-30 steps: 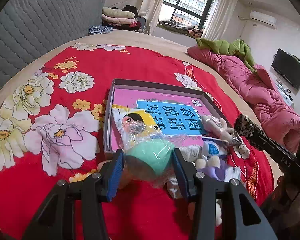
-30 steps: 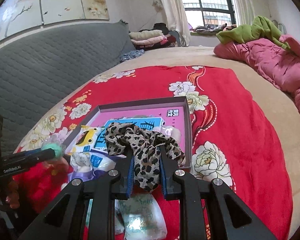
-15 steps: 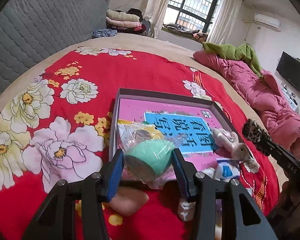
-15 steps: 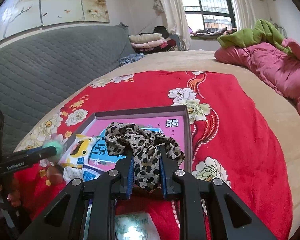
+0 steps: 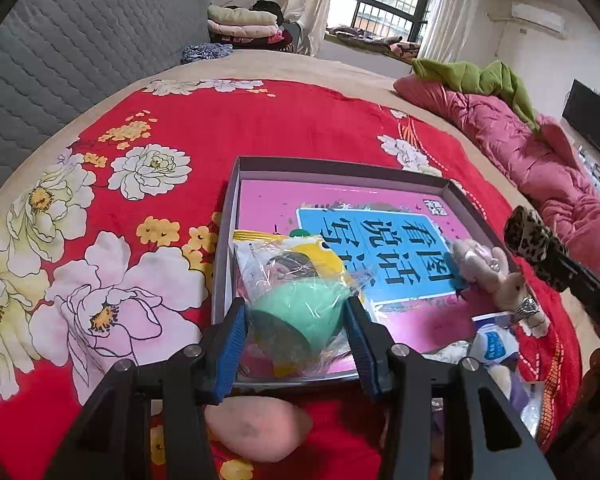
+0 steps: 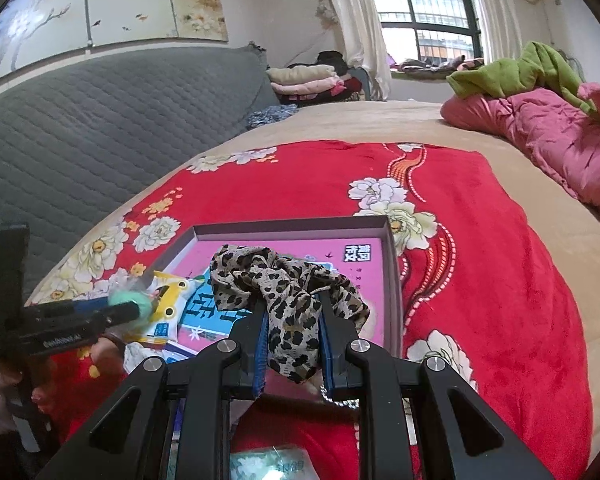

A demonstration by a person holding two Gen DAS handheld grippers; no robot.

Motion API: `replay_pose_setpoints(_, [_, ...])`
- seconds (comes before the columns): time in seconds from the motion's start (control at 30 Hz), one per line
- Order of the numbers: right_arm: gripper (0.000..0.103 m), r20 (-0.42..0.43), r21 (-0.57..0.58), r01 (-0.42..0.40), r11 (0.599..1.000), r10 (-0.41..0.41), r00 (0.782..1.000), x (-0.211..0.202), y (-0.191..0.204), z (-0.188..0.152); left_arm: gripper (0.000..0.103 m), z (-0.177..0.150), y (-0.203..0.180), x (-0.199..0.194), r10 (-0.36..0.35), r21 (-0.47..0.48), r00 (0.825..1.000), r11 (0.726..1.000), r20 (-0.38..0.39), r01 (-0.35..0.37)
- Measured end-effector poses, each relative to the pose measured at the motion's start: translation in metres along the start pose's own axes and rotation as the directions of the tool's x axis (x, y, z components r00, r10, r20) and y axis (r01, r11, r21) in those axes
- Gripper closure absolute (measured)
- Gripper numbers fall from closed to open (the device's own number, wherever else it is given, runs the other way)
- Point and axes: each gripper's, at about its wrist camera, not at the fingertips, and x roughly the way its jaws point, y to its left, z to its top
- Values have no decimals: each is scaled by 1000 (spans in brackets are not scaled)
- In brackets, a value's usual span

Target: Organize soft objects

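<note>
My left gripper [image 5: 296, 334] is shut on a green sponge ball in clear wrap [image 5: 298, 316], held over the near left corner of the shallow grey box [image 5: 340, 166] with a pink book inside. A yellow cartoon packet [image 5: 300, 248] lies in the box under it. My right gripper [image 6: 292, 330] is shut on a leopard-print scrunchie [image 6: 284, 284], hanging over the box's [image 6: 394, 280] near right part. In the left wrist view the scrunchie [image 5: 530, 238] shows at the right edge. A small plush toy [image 5: 488, 264] lies on the book's right side.
A peach soft ball [image 5: 260, 426] lies on the red floral blanket [image 5: 260, 124] just before the box. White and blue packets [image 5: 492, 344] sit at the box's near right corner. A pink quilt [image 5: 540, 160] lies at the right, a grey headboard [image 6: 80, 128] at the left.
The left gripper carried the green ball forward and a little down, from before the box to over its near corner. The right gripper moved forward with the scrunchie over the box.
</note>
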Motion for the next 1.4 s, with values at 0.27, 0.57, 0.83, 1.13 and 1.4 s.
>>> replay_pose_setpoints(0.27, [80,-45,-66,14,998,-17,999,19,11,1,54,0,-4,4,7,29,1000,1000,-5,-7])
replay_pose_setpoints(0.57, [79,-81,-153,59,986,-72,994,46,18,-1,54,-1,-6,4,4,35,1000,999,-8,-4])
replay_pose_setpoints(0.83, [77,-136,-166,21,986,-44,990,58,23,-7,54,0,-4,5,-3,32,1000,999,-13,3])
replay_pose_setpoints(1.13, [67,-161,-142,-20,990,-4,987,58,23,-10,54,-1,-3,6,-6,26,1000,1000,-15,7])
replay_pose_setpoints(1.4, [51,-142,-147,-34,989,13,990,50,26,-8,54,0,1,6,-1,16,1000,1000,-15,2])
